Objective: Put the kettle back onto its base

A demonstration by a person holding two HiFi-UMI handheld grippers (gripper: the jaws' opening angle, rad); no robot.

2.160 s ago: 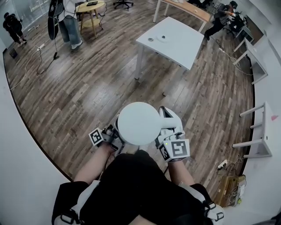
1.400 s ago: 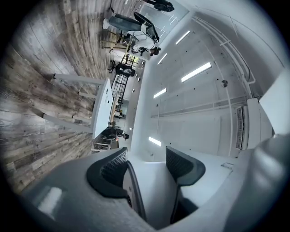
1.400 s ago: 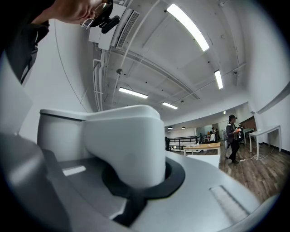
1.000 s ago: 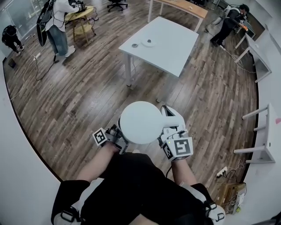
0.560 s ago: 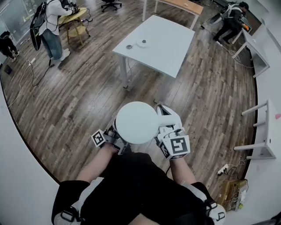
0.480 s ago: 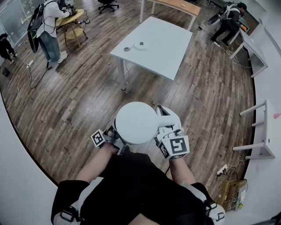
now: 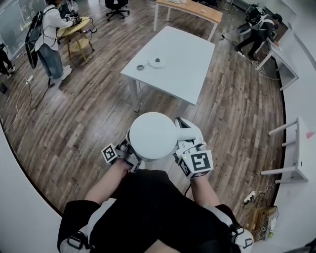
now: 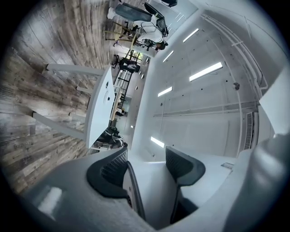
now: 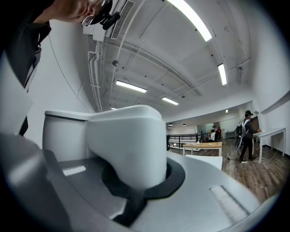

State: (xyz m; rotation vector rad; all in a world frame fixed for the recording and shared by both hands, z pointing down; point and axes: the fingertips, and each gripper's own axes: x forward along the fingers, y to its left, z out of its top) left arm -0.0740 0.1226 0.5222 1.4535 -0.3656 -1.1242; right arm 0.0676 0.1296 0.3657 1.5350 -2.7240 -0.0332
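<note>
Right claw [image 9: 136, 183] was clamped on the kettle [image 7: 153, 136] handle, left claw [image 8: 149, 174] gaping alongside, so 1 jolt short of the base [image 7: 157, 61] could swing it loose

You're looking down at a kettle [image 7: 152, 136] that's showing plain white all over, handle included. The left gripper [image 7: 129, 149] and right gripper [image 7: 184, 144] are wearing pale grey-white shells, and their marker cubes [image 7: 198, 165] are showing black squares on white. The pads [image 8: 106, 174] are coming across black with a fine ribbed texture. You're wearing a black top [image 7: 148, 207]. The floor [image 7: 84, 113] is showing brown wood planks with streaky grain. The near table [image 7: 185, 69] is reading white, legs too, the base [image 7: 157, 62] on it is looking whitish, and the far table [image 7: 190, 7] is showing light tan wood.
</note>
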